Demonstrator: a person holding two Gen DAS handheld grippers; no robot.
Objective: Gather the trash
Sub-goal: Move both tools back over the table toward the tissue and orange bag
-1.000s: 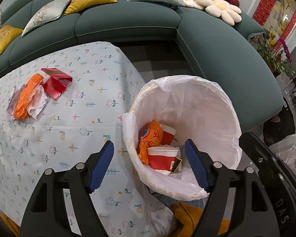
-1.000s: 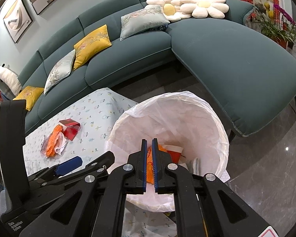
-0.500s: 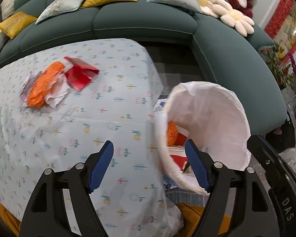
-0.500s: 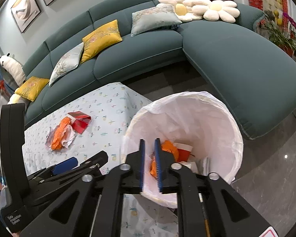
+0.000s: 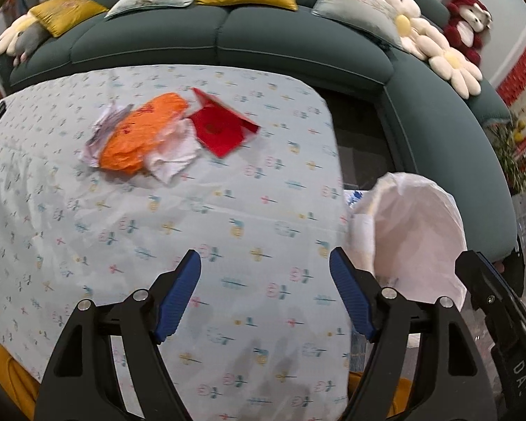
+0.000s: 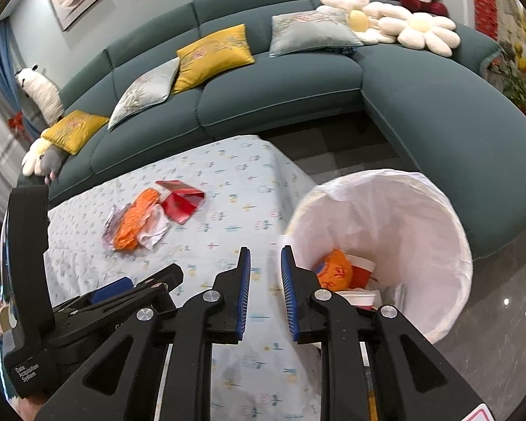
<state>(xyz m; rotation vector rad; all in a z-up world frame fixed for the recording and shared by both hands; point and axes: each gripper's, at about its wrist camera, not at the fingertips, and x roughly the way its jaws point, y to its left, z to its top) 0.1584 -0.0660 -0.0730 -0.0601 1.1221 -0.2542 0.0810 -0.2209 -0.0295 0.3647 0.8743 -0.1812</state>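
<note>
An orange wrapper (image 5: 142,137), crumpled white paper (image 5: 173,154) and a red folded card (image 5: 222,128) lie together on the flower-print tablecloth (image 5: 228,231). The pile also shows in the right wrist view (image 6: 136,226). A bin with a white liner (image 6: 438,245) stands at the table's right end and holds an orange wrapper (image 6: 335,273) and red-white cups. My left gripper (image 5: 264,291) is open and empty over the table's near part. My right gripper (image 6: 265,291) is slightly open and empty, between table and bin.
A dark teal corner sofa (image 6: 263,98) with yellow and grey cushions runs behind the table and around the bin. Flower-shaped cushions (image 6: 396,28) and a red plush toy sit on it. Grey tiled floor (image 6: 501,333) lies right of the bin.
My left gripper has swung left from over the bin to over the table, toward the trash pile. My right gripper has opened from shut to a small gap and turned left.
</note>
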